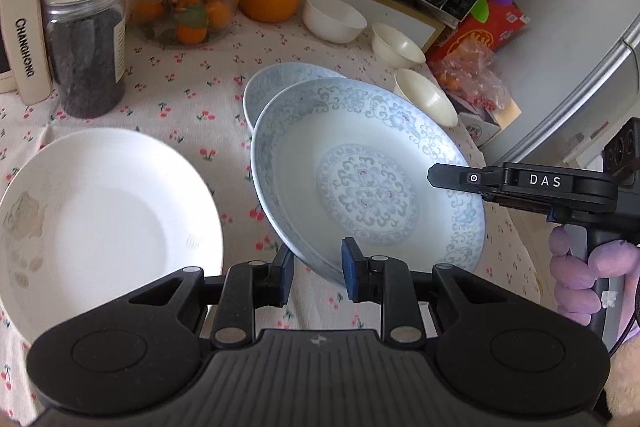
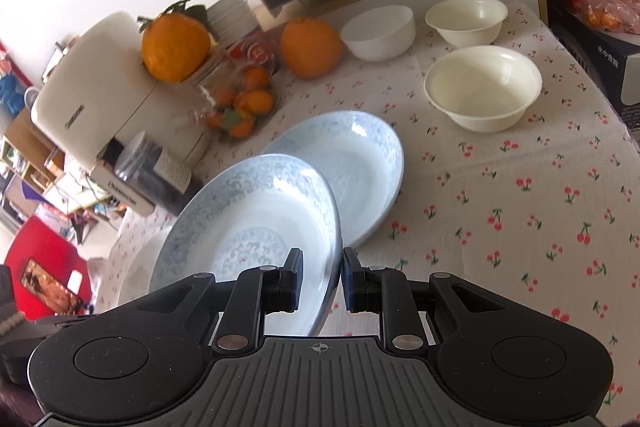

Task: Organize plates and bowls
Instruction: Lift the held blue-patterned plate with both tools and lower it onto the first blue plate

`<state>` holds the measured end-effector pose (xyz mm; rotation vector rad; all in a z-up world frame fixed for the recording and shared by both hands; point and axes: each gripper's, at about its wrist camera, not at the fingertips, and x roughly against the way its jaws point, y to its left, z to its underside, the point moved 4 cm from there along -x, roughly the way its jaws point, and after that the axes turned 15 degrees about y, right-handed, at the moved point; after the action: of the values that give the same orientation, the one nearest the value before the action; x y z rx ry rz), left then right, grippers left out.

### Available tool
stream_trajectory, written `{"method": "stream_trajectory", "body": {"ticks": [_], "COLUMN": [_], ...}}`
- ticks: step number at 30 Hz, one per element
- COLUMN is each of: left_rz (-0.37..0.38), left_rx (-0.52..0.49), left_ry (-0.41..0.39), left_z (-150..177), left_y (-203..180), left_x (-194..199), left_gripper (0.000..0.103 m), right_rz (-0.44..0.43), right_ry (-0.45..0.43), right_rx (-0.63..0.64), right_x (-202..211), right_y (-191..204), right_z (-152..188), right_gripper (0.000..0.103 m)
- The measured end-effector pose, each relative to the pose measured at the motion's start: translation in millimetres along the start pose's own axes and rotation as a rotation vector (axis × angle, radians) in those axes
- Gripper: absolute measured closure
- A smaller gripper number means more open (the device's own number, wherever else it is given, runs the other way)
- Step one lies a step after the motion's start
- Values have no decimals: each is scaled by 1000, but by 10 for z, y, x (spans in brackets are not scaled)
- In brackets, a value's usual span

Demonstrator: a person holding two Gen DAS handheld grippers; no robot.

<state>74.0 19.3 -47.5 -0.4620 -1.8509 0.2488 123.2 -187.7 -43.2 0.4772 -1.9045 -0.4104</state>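
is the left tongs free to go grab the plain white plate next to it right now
Probably not yet. The left tongs straddle the near rim of the tilted blue-patterned plate, which the right tongs also grip. The plain white plate lies unobstructed beside them on the cherry-print tablecloth.

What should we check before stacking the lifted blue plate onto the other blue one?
1. Right tool clamped on lifted blue plate rim: ok.
2. Left tool grip on near rim: cannot tell.
3. Lifted plate level: not ok, tilted.
4. Second blue plate bare inside: ok.
5. Cream bowl apart from both plates: ok.
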Motion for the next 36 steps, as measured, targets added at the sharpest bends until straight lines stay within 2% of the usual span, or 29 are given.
{"method": "stream_trajectory", "body": {"ticks": [5,12,36], "left_rz": [6,-8,-128], "left_rx": [33,73,90], "left_ry": [-6,-1,-52], "left_z": [-177,-309,-631], "left_y": [30,63,109], "left_x": [-122,-255,-450], "left_gripper": [80,80,80], "right_rz": [-29,-9,65], "right_ry": [-12,-43,-61], "right_rx": [-70,-82,-150], "right_x": [-65,-169,-516], "right_y": [-114,-138,-211], "right_z": [-204,-448,-693], "right_gripper": [83,83,83]}}
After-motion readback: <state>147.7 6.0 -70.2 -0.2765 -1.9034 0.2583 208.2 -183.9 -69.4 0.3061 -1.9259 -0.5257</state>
